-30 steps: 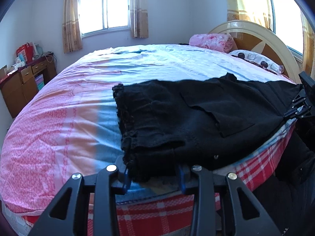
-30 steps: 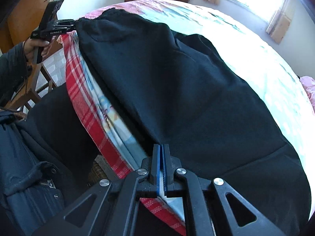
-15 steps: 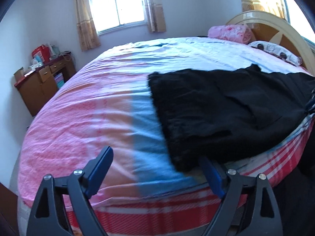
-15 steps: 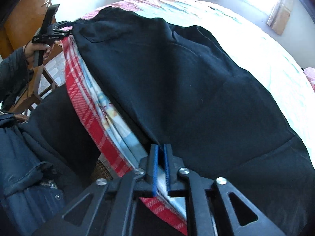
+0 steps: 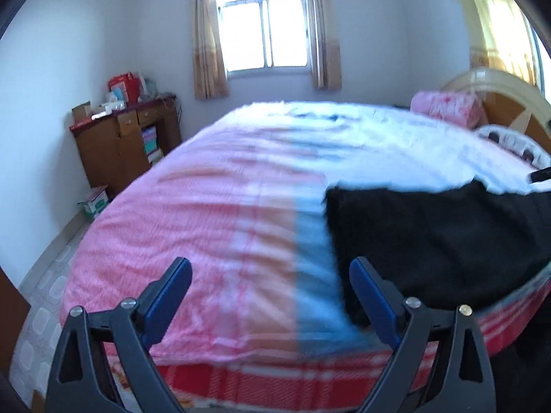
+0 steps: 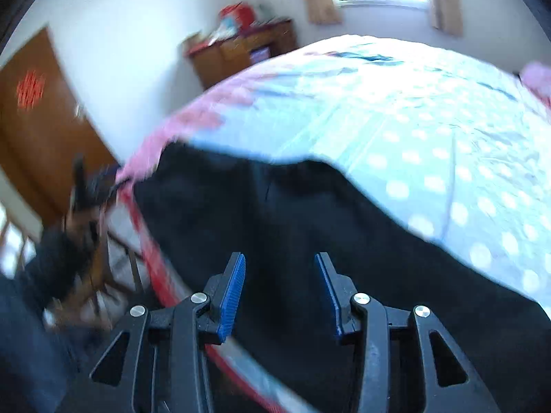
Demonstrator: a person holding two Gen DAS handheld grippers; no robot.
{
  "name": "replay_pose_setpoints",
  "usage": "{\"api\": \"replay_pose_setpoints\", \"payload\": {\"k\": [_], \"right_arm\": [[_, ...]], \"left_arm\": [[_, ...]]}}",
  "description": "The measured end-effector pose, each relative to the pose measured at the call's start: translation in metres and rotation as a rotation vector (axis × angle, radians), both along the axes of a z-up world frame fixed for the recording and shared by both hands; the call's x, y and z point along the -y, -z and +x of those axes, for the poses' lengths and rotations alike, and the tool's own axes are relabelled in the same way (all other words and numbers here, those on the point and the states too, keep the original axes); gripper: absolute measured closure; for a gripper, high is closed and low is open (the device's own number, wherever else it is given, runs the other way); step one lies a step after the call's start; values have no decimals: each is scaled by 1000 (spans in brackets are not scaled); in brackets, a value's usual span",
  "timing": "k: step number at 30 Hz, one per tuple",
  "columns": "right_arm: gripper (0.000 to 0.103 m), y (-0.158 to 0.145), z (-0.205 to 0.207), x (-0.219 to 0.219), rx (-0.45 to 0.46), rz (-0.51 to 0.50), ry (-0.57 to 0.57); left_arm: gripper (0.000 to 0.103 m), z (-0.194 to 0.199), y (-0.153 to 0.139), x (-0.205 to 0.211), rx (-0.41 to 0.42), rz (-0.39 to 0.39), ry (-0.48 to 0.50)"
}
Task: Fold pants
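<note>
Black cloth: pants (image 5: 444, 237), dark and matte, knit or fleece by the look; blur hides the weave.
Place: spread flat along the near edge of the bed (image 5: 220, 227), on the blue band of the cover, lower hem close to the red-check mattress side.
Weight: judged light to middling; likely to sag and trail when lifted by one corner.
Stiffness: soft and limp, no shape of its own; should crease wherever laid over.
Slip: probably grippy against the cotton cover, so liable to drag it rather than slide.
Fragility: none to speak of.
Left gripper (image 5: 270, 277): jaws spread wide, nothing between them but bedcover; right pad just beside the left end of the pants, not on it.
Right gripper (image 6: 279, 268): jaws parting at this moment, hovering above the dark cloth, nothing pinched between the pads.
Where to grasp: two corners of one short end, a pinch on each, through all layers.
Risk: catching the cover along with the cloth.
</note>
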State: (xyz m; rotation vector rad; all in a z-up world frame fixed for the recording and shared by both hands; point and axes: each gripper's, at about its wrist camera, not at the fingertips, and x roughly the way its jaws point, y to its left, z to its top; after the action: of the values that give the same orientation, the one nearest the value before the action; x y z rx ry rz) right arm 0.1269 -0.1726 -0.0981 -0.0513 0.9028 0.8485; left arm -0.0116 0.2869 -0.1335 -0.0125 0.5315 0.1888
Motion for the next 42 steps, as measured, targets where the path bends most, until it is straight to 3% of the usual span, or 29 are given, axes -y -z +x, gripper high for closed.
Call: {"api": "replay_pose_setpoints", "payload": {"k": [5, 9, 14, 17, 19, 20, 24, 29, 30, 33, 37, 42], "right_arm": [[59, 16, 66, -36, -220, 153, 39], [59, 39, 100, -62, -332, 152, 60], [59, 65, 117, -73, -461, 129, 78], [67, 69, 122, -79, -456, 117, 87], [89, 73, 126, -84, -446, 95, 98], [95, 73, 129, -85, -429, 83, 110], [97, 70, 145, -77, -379, 113, 168], [96, 90, 151, -85, -374, 49, 133], [92, 90, 151, -81, -385, 68, 137], [51, 76, 143, -60, -369, 101, 196], [50, 34, 103, -9, -238, 115, 229], [50, 2, 37, 106, -164, 136, 395]], "left_arm": [[3, 23, -15, 53, 40, -33, 143], [3, 49, -4, 100, 8, -20, 285], [3, 70, 16, 116, -61, -74, 338], [3, 76, 30, 115, -118, -81, 330], [3, 72, 35, 117, -124, -80, 330], [0, 71, 36, 118, -124, -77, 329], [0, 71, 42, 122, -129, -65, 326], [0, 66, 40, 125, -132, -57, 321], [0, 65, 37, 125, -135, -64, 317], [0, 58, 24, 127, -102, -88, 310], [0, 51, 6, 147, -62, -90, 348], [0, 61, -9, 211, -55, -103, 513]]}}
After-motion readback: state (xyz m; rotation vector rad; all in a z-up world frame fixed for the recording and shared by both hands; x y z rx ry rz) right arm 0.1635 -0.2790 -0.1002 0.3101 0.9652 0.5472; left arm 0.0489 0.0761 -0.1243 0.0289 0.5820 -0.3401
